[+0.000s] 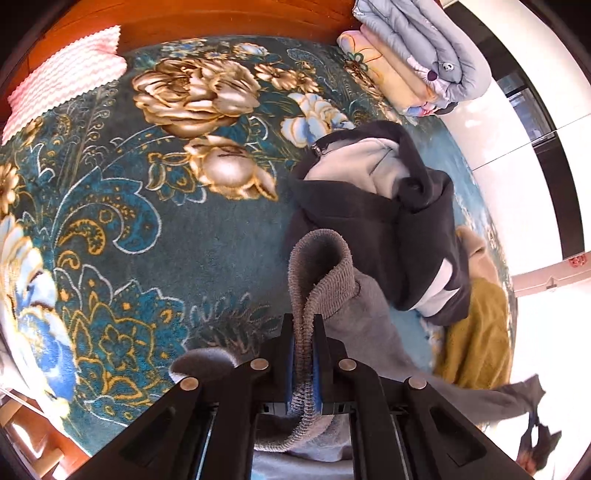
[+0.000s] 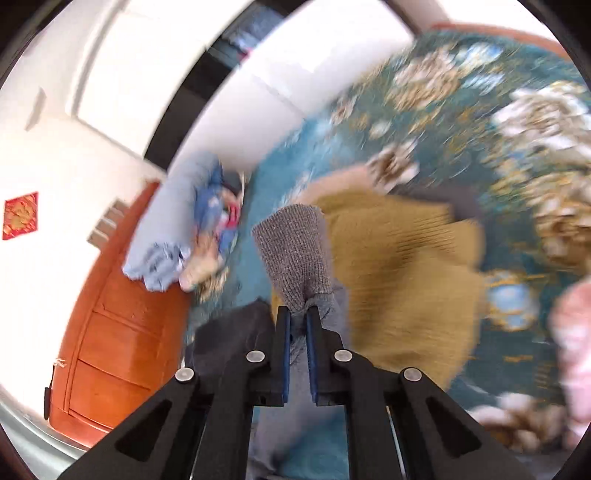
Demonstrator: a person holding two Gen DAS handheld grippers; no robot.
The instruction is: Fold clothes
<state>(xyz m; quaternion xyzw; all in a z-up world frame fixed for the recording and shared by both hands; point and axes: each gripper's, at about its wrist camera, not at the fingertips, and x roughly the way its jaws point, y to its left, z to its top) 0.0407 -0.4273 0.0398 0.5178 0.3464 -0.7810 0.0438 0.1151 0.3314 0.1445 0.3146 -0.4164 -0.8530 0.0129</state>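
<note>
A grey sweatshirt (image 1: 373, 314) with ribbed trim hangs between my two grippers over a teal floral bedspread (image 1: 155, 206). My left gripper (image 1: 304, 325) is shut on a ribbed band (image 1: 321, 266) of it, which loops up past the fingertips. In the blurred right wrist view my right gripper (image 2: 298, 314) is shut on the grey ribbed cuff (image 2: 293, 254), which sticks up beyond the pads. A dark hooded jacket (image 1: 384, 218) with pale lining lies crumpled behind. A mustard knit garment (image 2: 399, 280) lies beside it.
Folded quilts (image 1: 421, 62) are stacked at the bed's far corner by a white wall. A pink textured pillow (image 1: 62, 74) lies against the orange wooden headboard (image 1: 207, 18). An orange wooden cabinet (image 2: 110, 332) stands beside the bed.
</note>
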